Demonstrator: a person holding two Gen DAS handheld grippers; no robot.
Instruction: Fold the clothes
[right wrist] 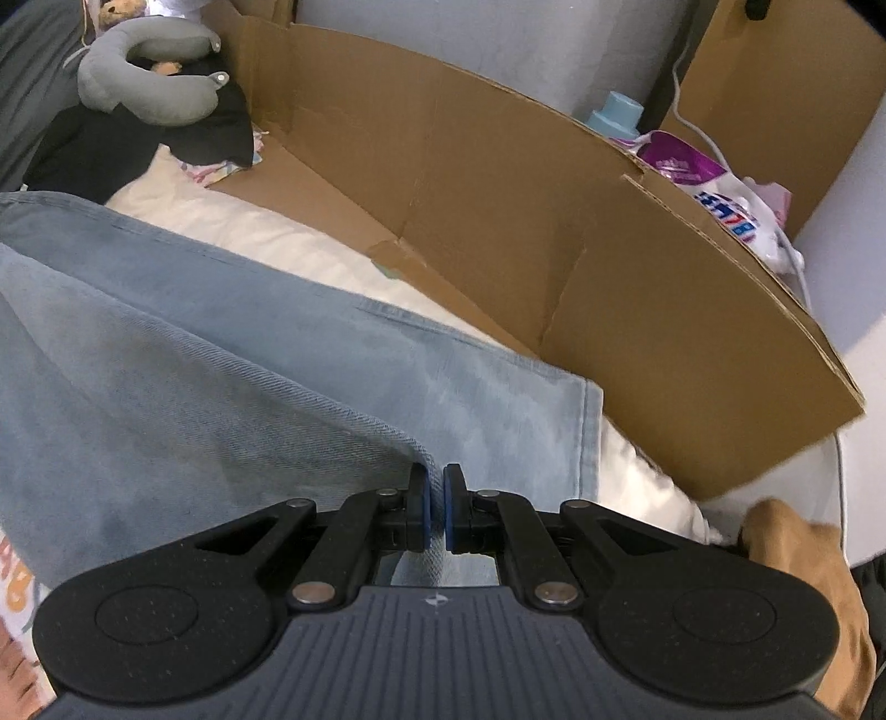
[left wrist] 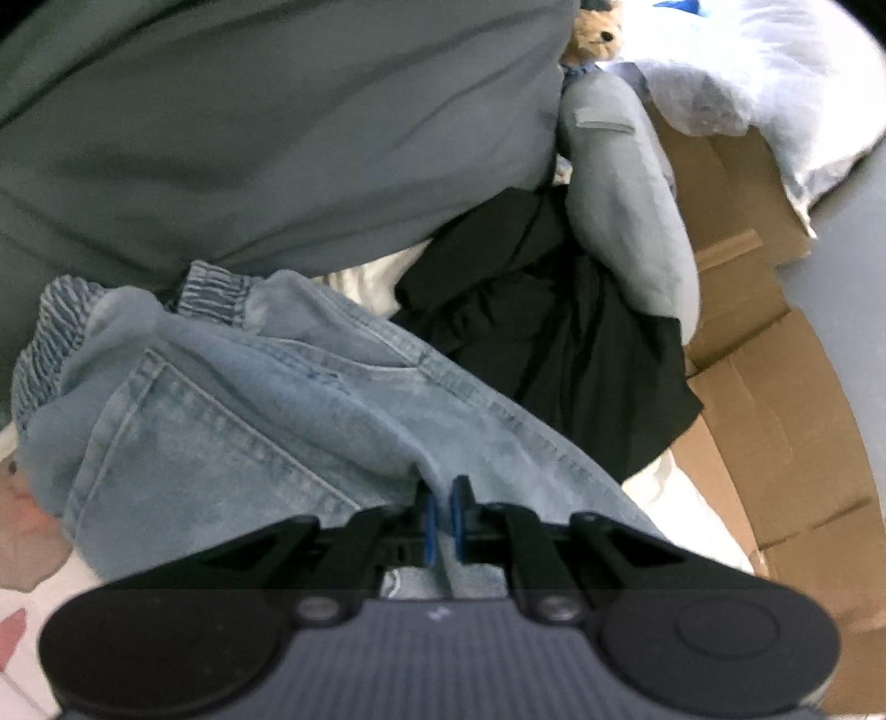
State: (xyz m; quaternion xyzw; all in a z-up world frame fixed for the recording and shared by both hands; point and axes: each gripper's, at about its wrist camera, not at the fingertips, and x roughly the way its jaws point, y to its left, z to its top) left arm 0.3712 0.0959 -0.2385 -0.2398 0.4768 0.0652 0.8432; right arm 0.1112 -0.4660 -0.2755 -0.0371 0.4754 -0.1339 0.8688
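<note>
- While both grippers pinch the jeans, best to keep the two hands level and pull the cloth flat before laying it down.
- Left gripper: shut tight on a fold of the jeans near the back pocket, blue pads squeezing the cloth.
- Right gripper: shut tight on the leg of the same jeans, close to the hem end.
- Jeans: spread over the white bedding, waist end by the left gripper, leg end by the right one.
- Best to keep both grips firm so the heavy cloth does not slip out.
- Best to line up the side seams and set the fold down slowly, clear of the dark pile behind.
- Green-grey blanket: big, soft, smooth, lumpy at the back.
- Cardboard: brown, stiff, flat, with creases and torn edges, standing beside the bed.
- Jeans cloth: pale blue, thick, a bit rough, with stitched lines and a stretchy gathered waist.
- Black cloth: thin, floppy, crumpled in a heap just behind the jeans.
- Grey neck pillow: squashy, curved like a horseshoe, lying on the black cloth.
- Small brown teddy: fuzzy, peeking out at the far back.
</note>
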